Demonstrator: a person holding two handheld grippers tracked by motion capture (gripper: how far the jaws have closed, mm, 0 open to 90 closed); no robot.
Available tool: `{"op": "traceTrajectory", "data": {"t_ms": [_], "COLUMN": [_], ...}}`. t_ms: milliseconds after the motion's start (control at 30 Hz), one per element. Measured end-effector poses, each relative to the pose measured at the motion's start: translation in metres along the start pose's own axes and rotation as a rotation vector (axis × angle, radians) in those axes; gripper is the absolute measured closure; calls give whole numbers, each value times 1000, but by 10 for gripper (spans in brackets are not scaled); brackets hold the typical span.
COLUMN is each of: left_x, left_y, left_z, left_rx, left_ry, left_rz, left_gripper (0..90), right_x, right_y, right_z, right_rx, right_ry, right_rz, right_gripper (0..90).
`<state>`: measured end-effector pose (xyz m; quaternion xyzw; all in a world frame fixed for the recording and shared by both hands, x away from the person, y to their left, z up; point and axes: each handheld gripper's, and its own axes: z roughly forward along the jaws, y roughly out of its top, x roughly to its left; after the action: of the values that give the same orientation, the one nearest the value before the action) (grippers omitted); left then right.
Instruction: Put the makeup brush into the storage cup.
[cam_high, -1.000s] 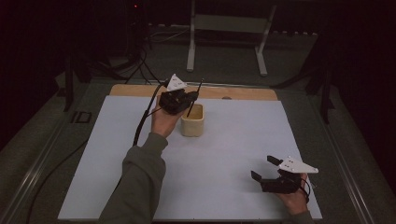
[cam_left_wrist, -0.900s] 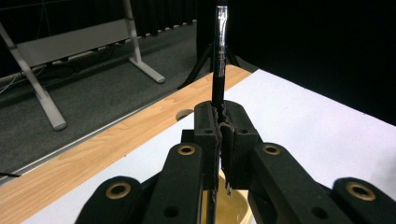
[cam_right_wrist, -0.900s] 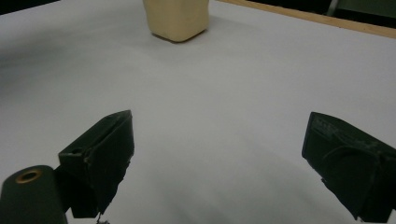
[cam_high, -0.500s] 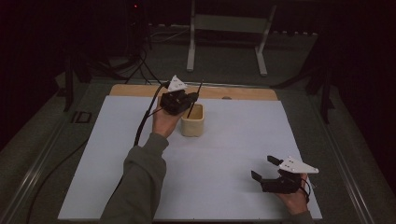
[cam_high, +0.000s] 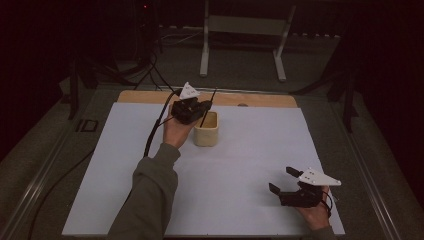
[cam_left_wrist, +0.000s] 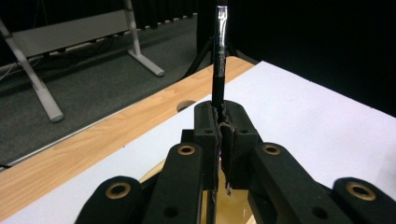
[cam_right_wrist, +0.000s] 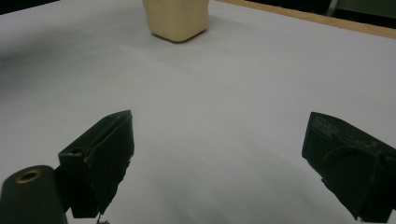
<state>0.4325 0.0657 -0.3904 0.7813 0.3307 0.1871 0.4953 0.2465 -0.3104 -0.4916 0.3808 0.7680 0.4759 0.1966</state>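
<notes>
A thin black pen (cam_high: 208, 106) stands almost upright, pinched between the jaws of my left gripper (cam_high: 203, 109), with its lower end inside a cream cup (cam_high: 206, 132). In the left gripper view the jaws of the left gripper (cam_left_wrist: 220, 120) are shut on the pen (cam_left_wrist: 219, 60), and the cup's rim (cam_left_wrist: 236, 209) lies just below them. My right gripper (cam_high: 283, 180) rests low over the white mat near its front right corner, open and with nothing between its jaws. In the right gripper view the right gripper (cam_right_wrist: 219, 161) points across the mat towards the cup (cam_right_wrist: 176, 16).
A white mat (cam_high: 250, 160) covers the wooden tabletop (cam_high: 260, 100), whose bare strip shows along the far edge. A black cable (cam_high: 152, 135) trails from the left gripper across the mat's left side. A metal stand (cam_high: 242, 35) sits on the floor beyond the table.
</notes>
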Motion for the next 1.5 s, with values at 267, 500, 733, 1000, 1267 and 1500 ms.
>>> {"op": "traceTrajectory", "data": {"t_ms": [267, 500, 733, 1000, 1267, 1500], "left_x": [-1, -1, 5, 9, 12, 13], "left_y": [-3, -6, -12, -15, -15, -15], "left_z": [2, 3, 4, 5, 3, -1], "left_rx": [16, 38, 64, 97, 101, 98], "left_ry": [-1, 3, -15, 23, 51, 39], "left_rz": [1, 14, -15, -43, -67, -67], "left_gripper": [866, 862, 819, 292, 155, 129], "right_x": [0, 0, 0, 0, 0, 0], "right_y": [0, 0, 0, 0, 0, 0], "right_z": [0, 1, 1, 1, 1, 1], "right_rx": [-1, 1, 3, 4, 4, 5], "right_ry": [0, 1, 1, 1, 2, 2], "right_rz": [-3, -4, -4, -6, -5, -5], "right_gripper": [91, 90, 90, 90, 90, 90]}}
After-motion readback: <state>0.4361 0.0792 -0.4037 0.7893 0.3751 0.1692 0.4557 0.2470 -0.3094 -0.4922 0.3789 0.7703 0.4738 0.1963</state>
